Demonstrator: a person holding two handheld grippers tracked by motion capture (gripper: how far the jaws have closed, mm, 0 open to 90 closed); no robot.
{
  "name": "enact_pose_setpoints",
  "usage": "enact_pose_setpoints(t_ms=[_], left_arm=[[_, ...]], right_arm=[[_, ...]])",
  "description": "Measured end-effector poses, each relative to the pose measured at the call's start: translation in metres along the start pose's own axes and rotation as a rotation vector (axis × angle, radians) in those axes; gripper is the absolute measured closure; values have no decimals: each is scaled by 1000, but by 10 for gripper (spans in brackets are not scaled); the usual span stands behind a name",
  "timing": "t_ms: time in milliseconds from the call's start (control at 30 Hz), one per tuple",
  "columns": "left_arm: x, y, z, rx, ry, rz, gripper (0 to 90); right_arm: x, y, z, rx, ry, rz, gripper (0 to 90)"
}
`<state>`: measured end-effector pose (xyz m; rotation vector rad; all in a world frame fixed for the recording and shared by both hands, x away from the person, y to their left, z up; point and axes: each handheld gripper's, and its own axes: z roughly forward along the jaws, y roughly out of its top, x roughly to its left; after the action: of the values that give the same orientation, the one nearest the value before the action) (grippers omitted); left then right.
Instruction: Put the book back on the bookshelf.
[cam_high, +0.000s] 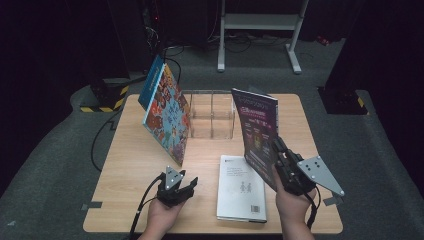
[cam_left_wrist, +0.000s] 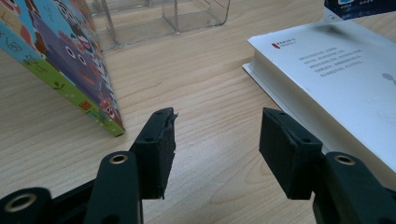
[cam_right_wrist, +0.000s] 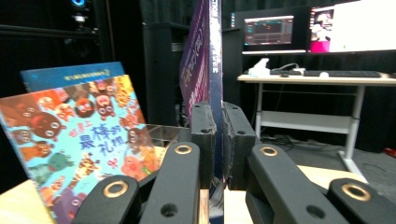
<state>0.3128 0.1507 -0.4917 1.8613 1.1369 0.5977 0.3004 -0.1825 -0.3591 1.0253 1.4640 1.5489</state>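
Observation:
My right gripper (cam_high: 280, 150) (cam_right_wrist: 218, 140) is shut on a thin purple book (cam_high: 257, 132) (cam_right_wrist: 205, 60), holding it upright above the table by its lower edge. A white book (cam_high: 241, 187) (cam_left_wrist: 336, 74) lies flat near the front edge. A colourful picture book (cam_high: 167, 112) (cam_left_wrist: 60, 60) (cam_right_wrist: 79, 149) leans tilted at the left against a blue book (cam_high: 151, 80) (cam_right_wrist: 70, 73). Low over the table between the picture book and the white book, my left gripper (cam_high: 186, 186) (cam_left_wrist: 217, 144) is open with nothing between its jaws.
A clear plastic divided holder (cam_high: 212, 114) (cam_left_wrist: 154, 18) stands at the back middle of the wooden table (cam_high: 125, 165). Beyond the table are a white desk frame (cam_high: 260, 30) and cables on the grey floor. A desk with monitors (cam_right_wrist: 327, 28) stands far off.

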Motion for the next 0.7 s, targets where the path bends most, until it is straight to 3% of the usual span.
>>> enact_pose_setpoints(t_ms=[700], left_arm=[[7,2,-6,-16,9,-21,453]], right_arm=[[68,-6,40,2,180,19,852]])
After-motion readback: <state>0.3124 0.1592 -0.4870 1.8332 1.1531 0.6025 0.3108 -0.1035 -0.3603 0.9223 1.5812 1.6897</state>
